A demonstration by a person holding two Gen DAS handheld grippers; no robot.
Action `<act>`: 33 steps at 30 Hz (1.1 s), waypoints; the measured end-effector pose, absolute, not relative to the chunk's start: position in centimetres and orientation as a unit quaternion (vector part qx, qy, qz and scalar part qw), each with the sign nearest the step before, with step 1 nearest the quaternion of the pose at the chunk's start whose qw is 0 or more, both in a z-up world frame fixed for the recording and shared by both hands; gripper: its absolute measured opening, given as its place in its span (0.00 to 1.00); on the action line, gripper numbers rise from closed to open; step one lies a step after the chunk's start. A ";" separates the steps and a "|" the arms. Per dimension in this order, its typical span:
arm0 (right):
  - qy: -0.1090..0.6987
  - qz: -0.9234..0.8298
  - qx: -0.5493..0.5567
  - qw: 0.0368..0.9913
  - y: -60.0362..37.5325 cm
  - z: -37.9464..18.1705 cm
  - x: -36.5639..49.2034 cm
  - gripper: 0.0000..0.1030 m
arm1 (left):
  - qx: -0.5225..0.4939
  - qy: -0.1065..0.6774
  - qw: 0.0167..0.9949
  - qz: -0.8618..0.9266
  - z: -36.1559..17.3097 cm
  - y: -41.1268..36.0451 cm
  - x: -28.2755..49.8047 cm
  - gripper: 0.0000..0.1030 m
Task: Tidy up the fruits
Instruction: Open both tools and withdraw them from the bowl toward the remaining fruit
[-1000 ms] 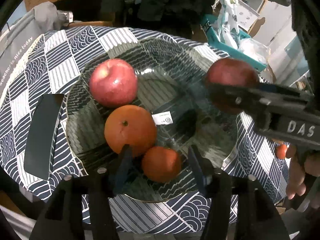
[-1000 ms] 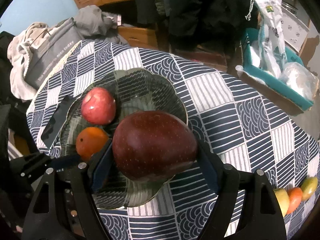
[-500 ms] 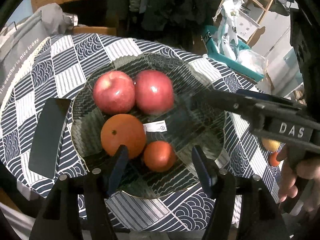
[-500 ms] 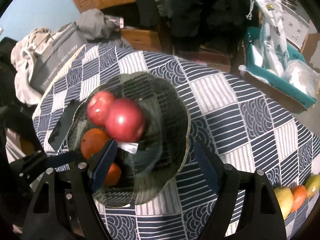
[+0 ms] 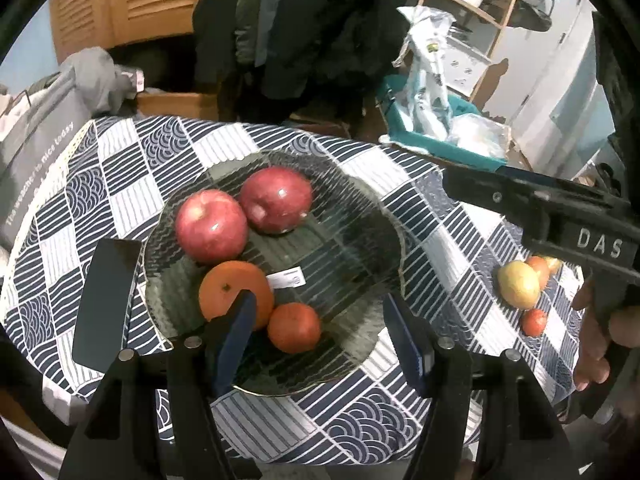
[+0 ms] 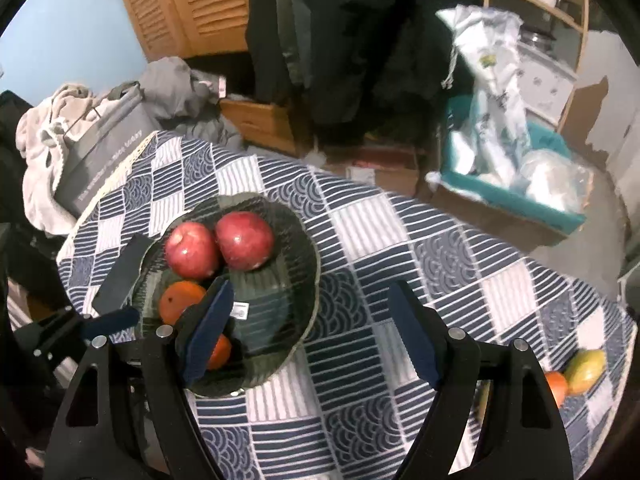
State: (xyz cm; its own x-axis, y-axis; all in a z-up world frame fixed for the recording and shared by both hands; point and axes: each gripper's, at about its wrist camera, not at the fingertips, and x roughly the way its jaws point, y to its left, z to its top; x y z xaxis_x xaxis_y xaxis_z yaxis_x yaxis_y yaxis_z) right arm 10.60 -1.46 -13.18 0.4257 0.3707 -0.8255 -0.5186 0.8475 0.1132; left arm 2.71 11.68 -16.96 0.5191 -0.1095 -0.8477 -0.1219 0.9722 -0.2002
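Both jaws released, empty; yellow fruit [image 5: 518, 284] at right looks firm, smooth, slippery; grip its widest middle.

place: looked like a lived-in home
giveaways: patterned tablecloth [image 6: 400, 280], louvered wooden doors [image 6: 192, 4], hanging dark coats [image 6: 360, 40], laundry pile [image 6: 52, 128]
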 end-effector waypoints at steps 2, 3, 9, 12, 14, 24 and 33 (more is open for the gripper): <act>0.456 0.255 -0.089 0.848 -2.0 -12.6 10.1 0.78 | -0.119 0.485 0.866 -0.001 -16.3 11.3 2.7 0.65; 0.453 0.252 -0.091 0.850 -2.4 -12.4 10.0 0.78 | -0.120 0.481 0.868 -0.004 -15.9 11.1 2.7 0.65; 0.440 0.230 -0.095 0.863 -4.7 -10.9 9.0 0.78 | -0.116 0.462 0.879 -0.018 -14.1 9.8 2.5 0.68; 0.432 0.219 -0.090 0.870 -6.1 -10.0 8.5 0.78 | -0.108 0.455 0.883 -0.026 -13.3 8.9 2.5 0.68; 0.427 0.214 -0.088 0.874 -6.9 -9.4 8.2 0.78 | -0.101 0.453 0.885 -0.031 -12.9 8.3 2.4 0.68; 0.395 0.194 -0.076 0.895 -10.8 -6.7 6.6 0.80 | -0.087 0.429 0.898 -0.040 -10.3 5.9 2.0 0.73; 0.383 0.177 -0.070 0.904 -14.4 -5.6 4.9 0.83 | -0.057 0.405 0.911 -0.052 -8.0 3.2 1.9 0.78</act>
